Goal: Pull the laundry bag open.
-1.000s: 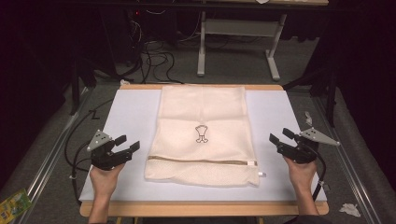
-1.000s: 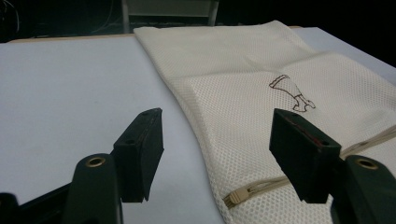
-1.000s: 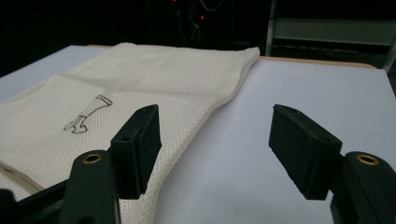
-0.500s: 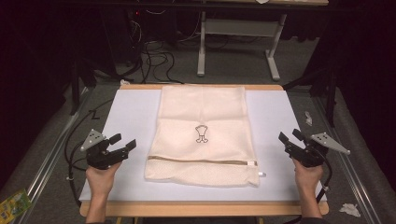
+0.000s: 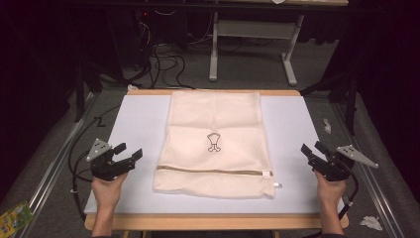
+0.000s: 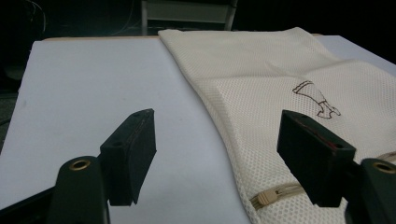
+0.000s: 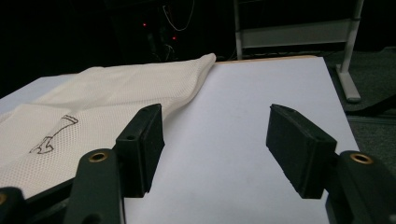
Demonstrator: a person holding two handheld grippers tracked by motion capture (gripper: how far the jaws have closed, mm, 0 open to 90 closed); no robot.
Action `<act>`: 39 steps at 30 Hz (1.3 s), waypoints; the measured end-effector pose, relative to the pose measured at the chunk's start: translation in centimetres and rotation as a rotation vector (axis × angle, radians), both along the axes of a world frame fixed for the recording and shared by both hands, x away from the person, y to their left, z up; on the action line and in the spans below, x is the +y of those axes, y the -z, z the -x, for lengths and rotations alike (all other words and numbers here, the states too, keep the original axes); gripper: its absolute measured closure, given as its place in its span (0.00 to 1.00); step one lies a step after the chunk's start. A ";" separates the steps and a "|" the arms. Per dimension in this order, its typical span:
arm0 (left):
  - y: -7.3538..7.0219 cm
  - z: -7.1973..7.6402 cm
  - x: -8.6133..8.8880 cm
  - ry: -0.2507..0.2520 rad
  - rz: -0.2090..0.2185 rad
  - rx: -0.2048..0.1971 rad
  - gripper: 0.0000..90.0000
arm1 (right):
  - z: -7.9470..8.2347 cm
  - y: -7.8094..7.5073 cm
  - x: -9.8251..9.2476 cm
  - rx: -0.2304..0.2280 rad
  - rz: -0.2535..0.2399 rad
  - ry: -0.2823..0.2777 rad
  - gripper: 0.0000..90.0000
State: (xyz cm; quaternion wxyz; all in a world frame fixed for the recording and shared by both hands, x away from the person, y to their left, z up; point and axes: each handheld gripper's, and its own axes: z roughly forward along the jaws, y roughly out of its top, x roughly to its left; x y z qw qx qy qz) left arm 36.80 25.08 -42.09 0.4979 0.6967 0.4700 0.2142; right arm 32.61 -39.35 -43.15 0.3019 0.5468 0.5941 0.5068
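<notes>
A cream mesh laundry bag (image 5: pixel 214 141) lies flat in the middle of the white-topped counter (image 5: pixel 292 124), its zipper band (image 5: pixel 213 171) running across near the person's edge (a small dark emblem (image 5: pixel 214 142) marks the centre). The left claw (image 5: pixel 130 157) hovers just off the bag's left side, jaws spread wide and empty. The right claw (image 5: pixel 310 150) sits well apart from the bag's right edge, likewise gaping with nothing between its jaws.
</notes>
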 end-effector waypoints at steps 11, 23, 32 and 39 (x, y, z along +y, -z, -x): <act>1.8 -1.0 0.2 -0.026 -0.013 0.030 0.32 | -0.7 1.2 -0.8 0.073 -0.008 0.029 0.44; 3.5 -2.2 -0.9 -0.003 -0.067 0.074 0.38 | -1.8 2.1 -0.2 0.169 0.065 0.024 0.48; 4.2 -3.0 -1.3 -0.019 -0.090 0.091 0.36 | -2.5 2.7 0.3 0.205 0.080 0.007 0.48; 4.7 -3.5 -1.6 -0.024 -0.102 0.100 0.36 | -3.2 3.1 0.8 0.222 0.098 0.020 0.48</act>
